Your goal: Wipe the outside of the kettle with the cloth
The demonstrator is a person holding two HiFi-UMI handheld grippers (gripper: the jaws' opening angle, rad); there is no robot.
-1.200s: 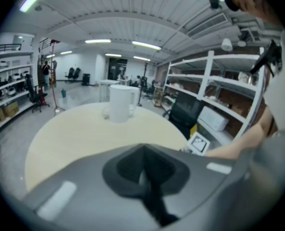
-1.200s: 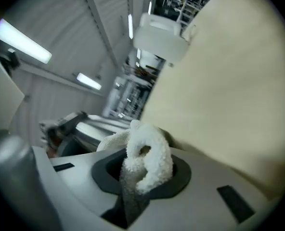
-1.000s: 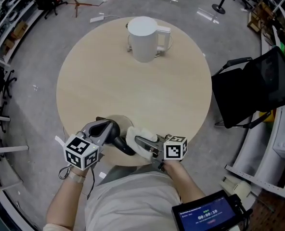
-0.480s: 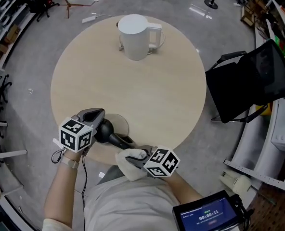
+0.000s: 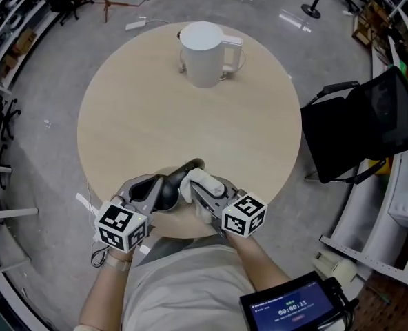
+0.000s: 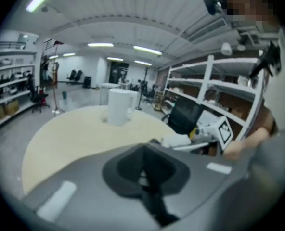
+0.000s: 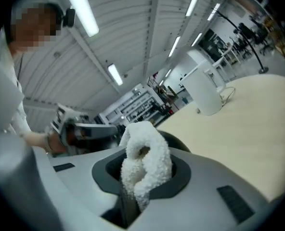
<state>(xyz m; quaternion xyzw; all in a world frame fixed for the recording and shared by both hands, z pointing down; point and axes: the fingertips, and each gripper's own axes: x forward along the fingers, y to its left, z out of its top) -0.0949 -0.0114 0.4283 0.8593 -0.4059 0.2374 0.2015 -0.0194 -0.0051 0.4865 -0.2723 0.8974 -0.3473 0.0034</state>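
Head view shows the round tabletop (image 5: 190, 116), its near edge partly covered. The white kettle (image 5: 202, 55) stands upright at the far side, well apart from me. My left gripper (image 5: 192, 165) angles inward, fingers pressed together on nothing. My right gripper (image 5: 198, 190) sits just beside it, fingers clamping the fluffy white cloth (image 5: 202, 180), which buries their tips.

Kettle (image 5: 202, 54) on table (image 5: 142, 123), far side (chair (image 5: 369, 119) rightward)
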